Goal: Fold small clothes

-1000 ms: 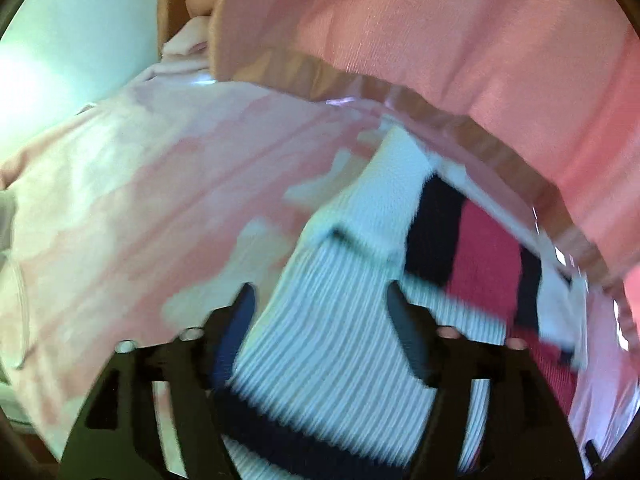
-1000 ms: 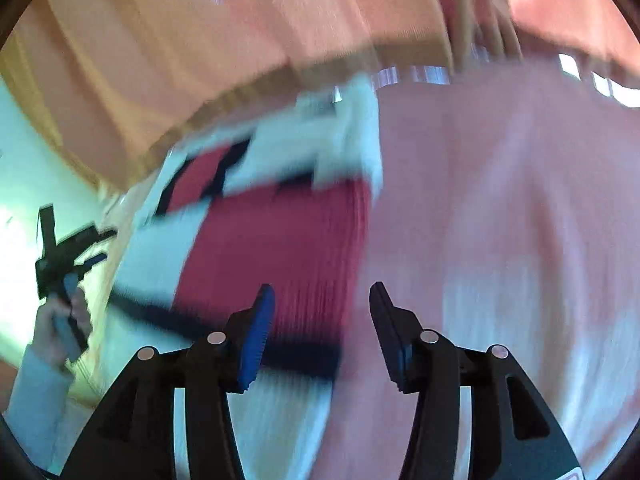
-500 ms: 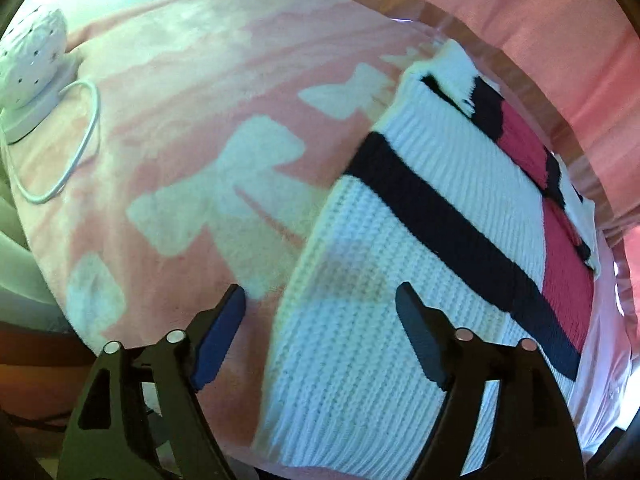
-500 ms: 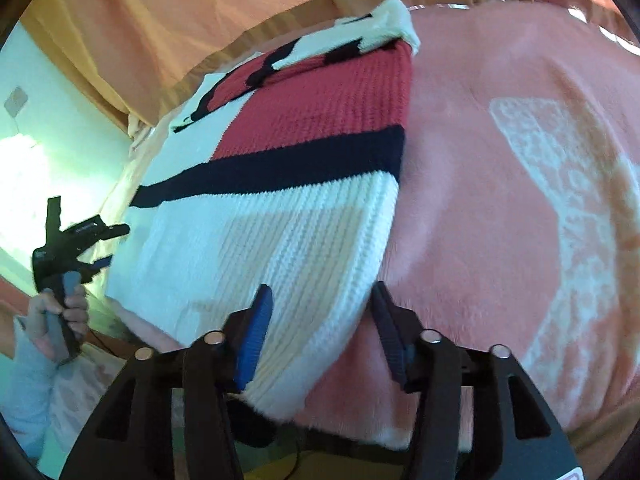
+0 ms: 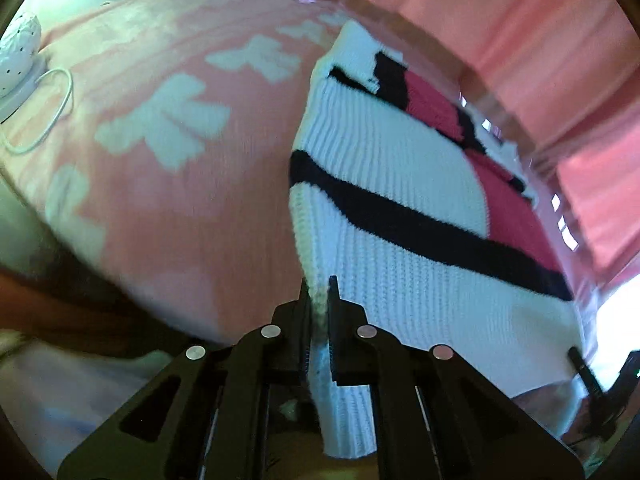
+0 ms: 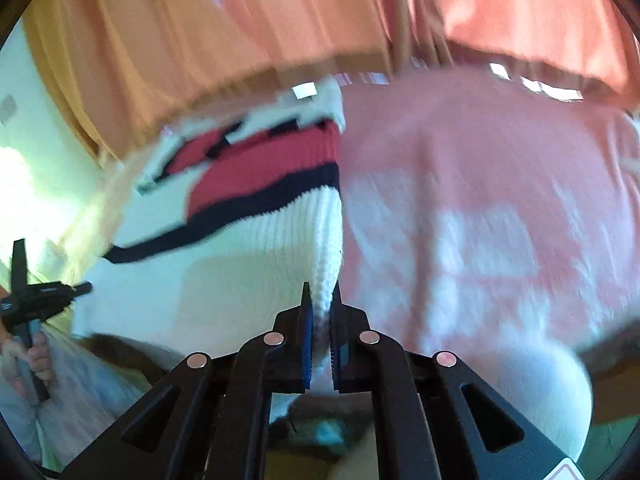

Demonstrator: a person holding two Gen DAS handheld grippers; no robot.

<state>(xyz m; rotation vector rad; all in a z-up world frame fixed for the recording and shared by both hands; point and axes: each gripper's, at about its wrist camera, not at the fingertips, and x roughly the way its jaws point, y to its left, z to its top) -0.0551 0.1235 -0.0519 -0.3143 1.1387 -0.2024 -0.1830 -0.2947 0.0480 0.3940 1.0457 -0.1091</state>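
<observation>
Knit sweater [image 5: 400,184], white ribbed with a navy band and red panel, lies spread on a pink blanket [image 5: 168,184] covering the bed, its far end at the foot of the orange-pink curtain [image 6: 224,28]. Half a second earlier both tools stood wide open above the near hem with nothing between the pads; now each is clamped on that hem. In the previous frames the hem lay flat on the blanket; it now rises in a ridge toward each tool.

Left tool [image 5: 319,300]: jaws nearly closed, pinching the left near corner of the white ribbed edge, with cloth filling the narrow gap and hanging down below the pads.

Right tool [image 6: 320,304]: jaws nearly closed, blue pads gripping the right near corner of the hem, with the fabric edge pulled up into the gap.

White perforated lamp [image 5: 16,56] with a looped white cable [image 5: 60,108] rests on the blanket at far left, well apart from the sweater.
</observation>
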